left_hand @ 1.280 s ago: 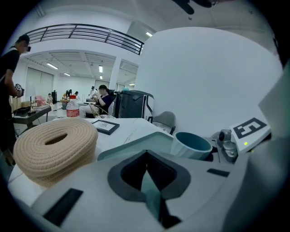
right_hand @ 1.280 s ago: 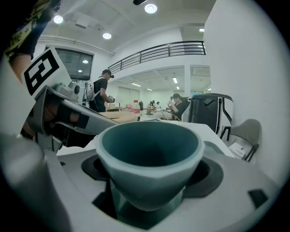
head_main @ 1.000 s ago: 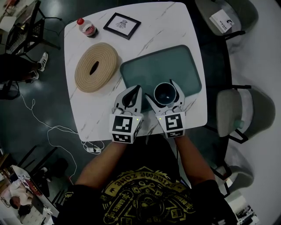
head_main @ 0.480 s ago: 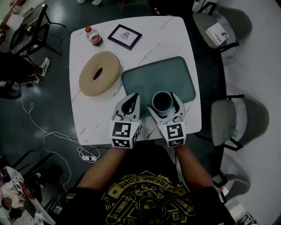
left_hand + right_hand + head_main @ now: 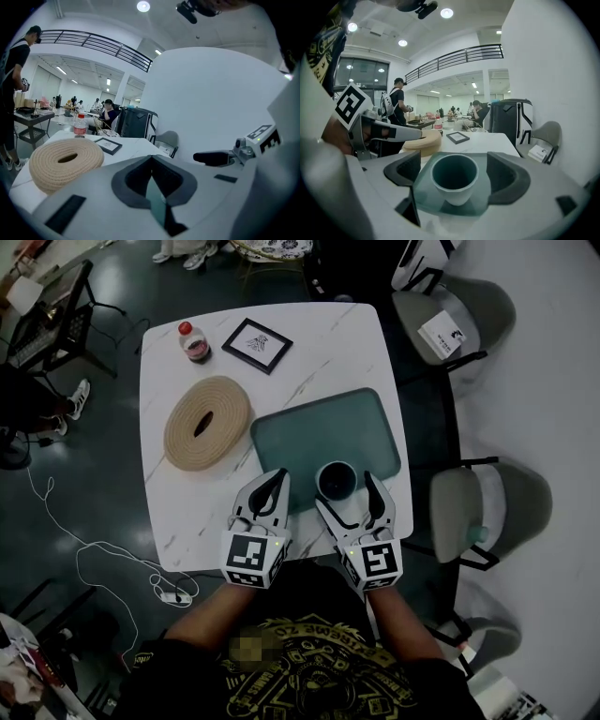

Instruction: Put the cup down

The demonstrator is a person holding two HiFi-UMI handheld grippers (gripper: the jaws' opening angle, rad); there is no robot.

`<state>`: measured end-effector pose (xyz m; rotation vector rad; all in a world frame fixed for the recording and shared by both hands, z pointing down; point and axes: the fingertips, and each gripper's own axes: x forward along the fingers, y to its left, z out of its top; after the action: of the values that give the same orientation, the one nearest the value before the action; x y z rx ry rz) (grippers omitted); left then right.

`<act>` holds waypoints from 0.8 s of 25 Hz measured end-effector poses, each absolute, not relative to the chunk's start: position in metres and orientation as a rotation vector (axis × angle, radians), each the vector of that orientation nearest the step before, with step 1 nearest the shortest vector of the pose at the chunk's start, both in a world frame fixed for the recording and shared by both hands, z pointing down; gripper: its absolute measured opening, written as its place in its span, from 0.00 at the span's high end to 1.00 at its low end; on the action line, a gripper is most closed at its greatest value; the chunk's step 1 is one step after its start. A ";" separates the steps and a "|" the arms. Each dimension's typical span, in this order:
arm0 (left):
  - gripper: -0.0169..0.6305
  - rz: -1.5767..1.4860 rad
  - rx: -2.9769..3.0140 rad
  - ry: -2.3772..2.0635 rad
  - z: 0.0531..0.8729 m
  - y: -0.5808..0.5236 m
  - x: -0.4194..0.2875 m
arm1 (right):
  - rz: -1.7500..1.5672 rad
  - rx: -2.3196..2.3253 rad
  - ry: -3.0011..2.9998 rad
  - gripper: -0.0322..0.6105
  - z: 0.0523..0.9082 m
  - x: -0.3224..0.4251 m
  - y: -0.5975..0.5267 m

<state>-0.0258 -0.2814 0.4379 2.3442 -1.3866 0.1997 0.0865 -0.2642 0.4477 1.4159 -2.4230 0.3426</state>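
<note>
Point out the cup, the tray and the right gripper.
cup (image 5: 336, 480): head view, on its dark inside.
tray (image 5: 323, 427): head view, on the bare floor beyond the cup.
right gripper (image 5: 345, 501): head view, midway between its fingertips, which stand apart beside the cup.

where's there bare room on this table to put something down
Bare: the far half of the tray, beyond the cup; the table corner right of the picture frame; the strip left of the left gripper. Crowded: the near edge, around the cup and right gripper.
</note>
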 end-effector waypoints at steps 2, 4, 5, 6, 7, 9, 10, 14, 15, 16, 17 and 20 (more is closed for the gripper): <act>0.96 0.197 2.365 -1.387 0.430 -0.280 -0.027 | 0.343 1.433 -2.431 0.27 0.438 0.087 -0.262; 0.96 0.179 2.382 -1.399 0.418 -0.279 -0.027 | 0.336 1.440 -2.449 0.27 0.426 0.087 -0.257; 0.96 0.167 2.388 -1.406 0.411 -0.277 -0.026 | 0.329 1.438 -2.463 0.27 0.419 0.087 -0.254; 0.96 0.154 2.391 -1.414 0.404 -0.274 -0.024 | 0.323 1.434 -2.473 0.27 0.413 0.088 -0.250; 0.96 0.142 2.394 -1.422 0.398 -0.269 -0.022 | 0.315 1.429 -2.479 0.27 0.409 0.089 -0.246; 0.96 0.125 2.386 -1.440 0.389 -0.257 -0.019 | 0.298 1.403 -2.487 0.27 0.402 0.091 -0.236; 0.96 0.120 2.374 -1.452 0.386 -0.250 -0.018 | 0.285 1.382 -2.488 0.29 0.399 0.090 -0.231; 0.96 0.074 2.329 -1.500 0.375 -0.220 -0.011 | 0.227 1.263 -2.543 0.48 0.385 0.087 -0.201; 0.96 0.062 2.323 -1.511 0.372 -0.212 -0.008 | 0.203 1.226 -2.579 0.55 0.379 0.086 -0.192; 0.96 0.053 2.318 -1.521 0.368 -0.203 -0.005 | 0.180 1.194 -2.609 0.60 0.372 0.085 -0.184; 0.96 0.046 2.315 -1.532 0.364 -0.194 -0.002 | 0.161 1.167 -2.632 0.67 0.365 0.085 -0.176; 0.96 0.039 2.308 -1.571 0.353 -0.165 0.007 | 0.133 1.115 -2.671 0.81 0.351 0.092 -0.151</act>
<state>0.0071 -0.1646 0.3534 2.3079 -1.5713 0.0390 0.0924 -0.1511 0.3511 1.1147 -2.6712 0.1331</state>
